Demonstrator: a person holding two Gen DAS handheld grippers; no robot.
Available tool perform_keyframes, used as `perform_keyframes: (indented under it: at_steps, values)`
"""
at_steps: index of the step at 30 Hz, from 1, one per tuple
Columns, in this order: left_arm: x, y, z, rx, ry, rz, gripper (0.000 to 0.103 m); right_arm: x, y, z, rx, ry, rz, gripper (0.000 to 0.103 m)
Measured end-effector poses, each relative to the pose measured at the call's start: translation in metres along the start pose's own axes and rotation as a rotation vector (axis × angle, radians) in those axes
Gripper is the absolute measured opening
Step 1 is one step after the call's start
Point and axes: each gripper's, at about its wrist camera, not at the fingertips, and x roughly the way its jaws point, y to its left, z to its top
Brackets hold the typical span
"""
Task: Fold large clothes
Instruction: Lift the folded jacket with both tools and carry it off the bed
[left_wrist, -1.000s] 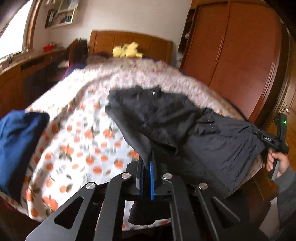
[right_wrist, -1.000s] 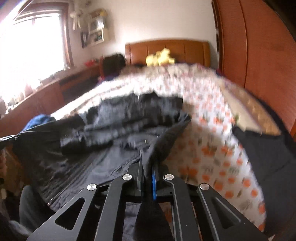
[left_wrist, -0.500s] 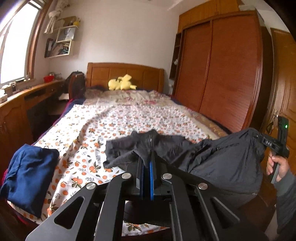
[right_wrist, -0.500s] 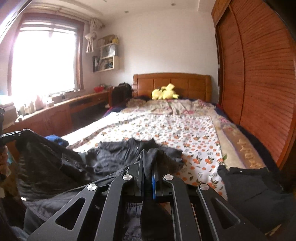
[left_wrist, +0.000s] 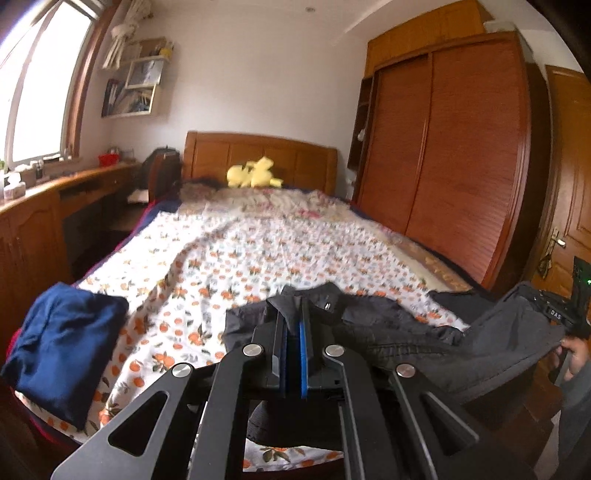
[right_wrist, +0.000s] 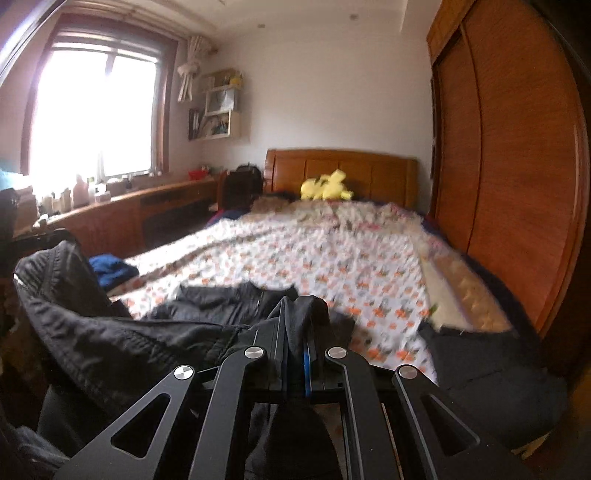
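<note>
A black jacket (left_wrist: 388, 332) is held up by its hem over the foot of the bed, its collar end resting on the floral sheet. It also shows in the right wrist view (right_wrist: 122, 332). My left gripper (left_wrist: 292, 314) is shut on one corner of the jacket's hem. My right gripper (right_wrist: 298, 314) is shut on the other corner, and it shows at the right edge of the left wrist view (left_wrist: 557, 317). The fabric sags between the two grippers.
The bed (left_wrist: 258, 251) has an orange-patterned sheet and a wooden headboard with a yellow plush toy (left_wrist: 255, 175). A folded blue garment (left_wrist: 62, 343) lies at the bed's near left. Another dark garment (right_wrist: 480, 354) lies at the near right. A wardrobe (left_wrist: 443, 147) stands right, a desk (left_wrist: 55, 206) left.
Both grippers have risen and pulled back with the jacket's hem. The jacket has slid toward the foot of the bed, so more bare sheet shows beyond it.
</note>
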Motion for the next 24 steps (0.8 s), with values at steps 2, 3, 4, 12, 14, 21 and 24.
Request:
perform_keyframes:
  at_steps: [2,3,4,12,14,21,24]
  values:
    - [0.016,0.009,-0.007,-0.010,0.026,0.001,0.005,0.017,0.002,-0.011,0.004,0.026,0.007,0.004]
    - [0.027,0.015,-0.011,-0.023,0.044,-0.001,0.005,0.026,0.002,-0.015,0.008,0.040,0.008,0.004]
    - [0.036,0.019,-0.012,-0.028,0.053,0.001,0.005,0.040,0.001,-0.017,0.015,0.057,0.008,0.004]
    - [0.094,0.046,0.014,-0.033,0.064,0.039,0.005,0.106,-0.022,0.009,0.028,0.041,-0.020,0.004]
    - [0.111,0.050,0.027,-0.033,0.054,0.044,0.005,0.128,-0.035,0.020,0.035,0.028,-0.042,0.005]
    - [0.175,0.059,0.056,-0.026,-0.003,0.046,0.005,0.204,-0.064,0.050,0.064,0.061,-0.075,0.005]
    - [0.202,0.065,0.063,-0.052,-0.010,0.024,0.005,0.230,-0.065,0.056,0.023,0.098,-0.102,0.005]
